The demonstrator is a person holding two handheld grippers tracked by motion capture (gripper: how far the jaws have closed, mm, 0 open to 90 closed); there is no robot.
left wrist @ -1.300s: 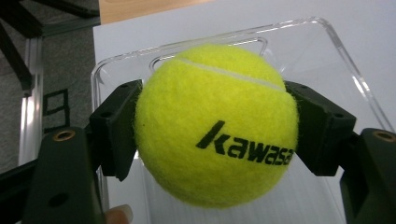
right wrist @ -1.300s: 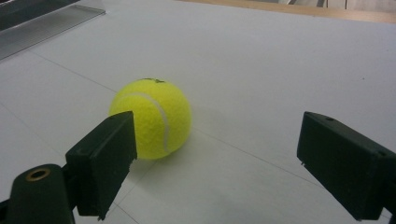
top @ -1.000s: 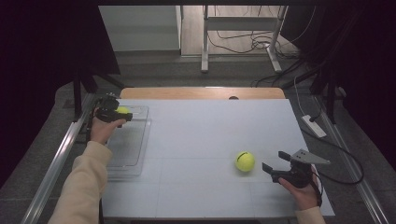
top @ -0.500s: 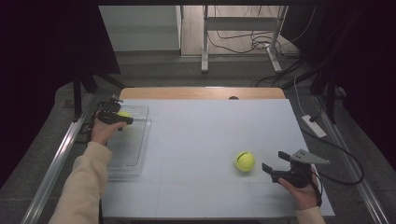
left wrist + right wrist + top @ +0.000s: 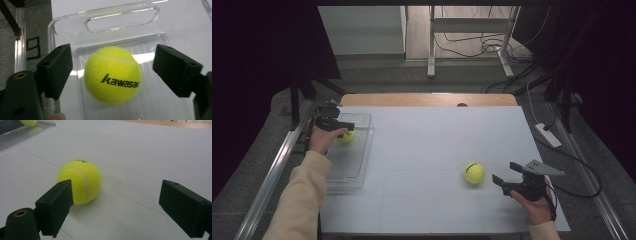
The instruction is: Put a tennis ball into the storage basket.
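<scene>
From the high view, a white table (image 5: 437,150) is being shown with a clear tray (image 5: 354,150) at its left edge; the left gripper (image 5: 343,126) is being held over the tray's far end, where a yellow ball (image 5: 347,136) is half hidden by the hand; a second ball (image 5: 474,173) is lying on the bare table, just beside the right gripper (image 5: 499,181).

In the left gripper view, "kawasaki" lettering is being made legible on the tray's ball (image 5: 112,75); the jaws are being held spread, with gaps on both sides.

In the right gripper view, the second ball (image 5: 80,182) is being partly covered by one jaw; the jaws are being held released, touching nothing; the tray (image 5: 25,131) is being cut off at the corner.
</scene>
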